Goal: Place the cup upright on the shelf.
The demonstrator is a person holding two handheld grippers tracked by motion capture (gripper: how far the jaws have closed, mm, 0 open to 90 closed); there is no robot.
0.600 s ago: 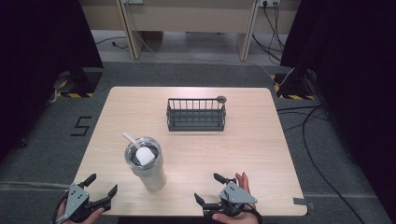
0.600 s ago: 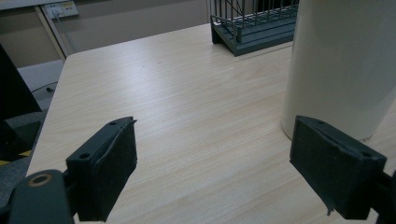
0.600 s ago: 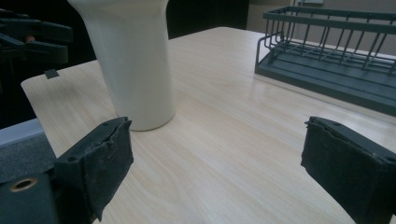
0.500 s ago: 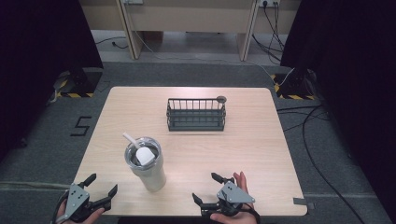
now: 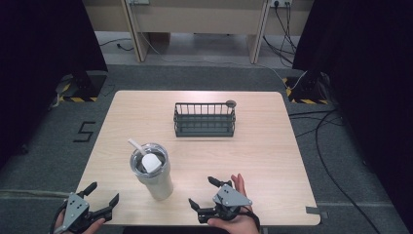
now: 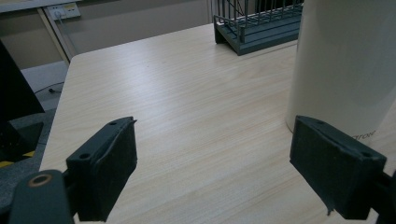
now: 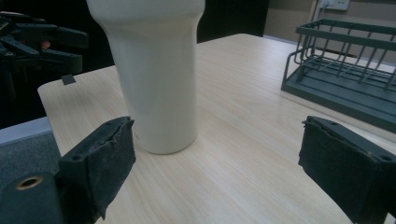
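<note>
**While both grippers wait, right one creeps left**

High view: we log the right gripper [image 5: 203, 195] a touch nearer the tumbler [image 5: 152, 170] than 0.5 s ago, jaws spread; left gripper [image 5: 103, 196] unmoved, spread.

Left gripper view: tumbler [image 6: 345, 65] near-right, untouched.

Right gripper view: tumbler [image 7: 156, 74] left; approach likely.

The tumbler [image 5: 152, 170] stands near the table's [image 5: 272, 146] front edge; the rack [image 5: 204, 119] sits behind it, seemingly empty.

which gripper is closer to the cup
The left gripper, just beside the cream steel tumbler; the right gripper sits farther off.
</note>
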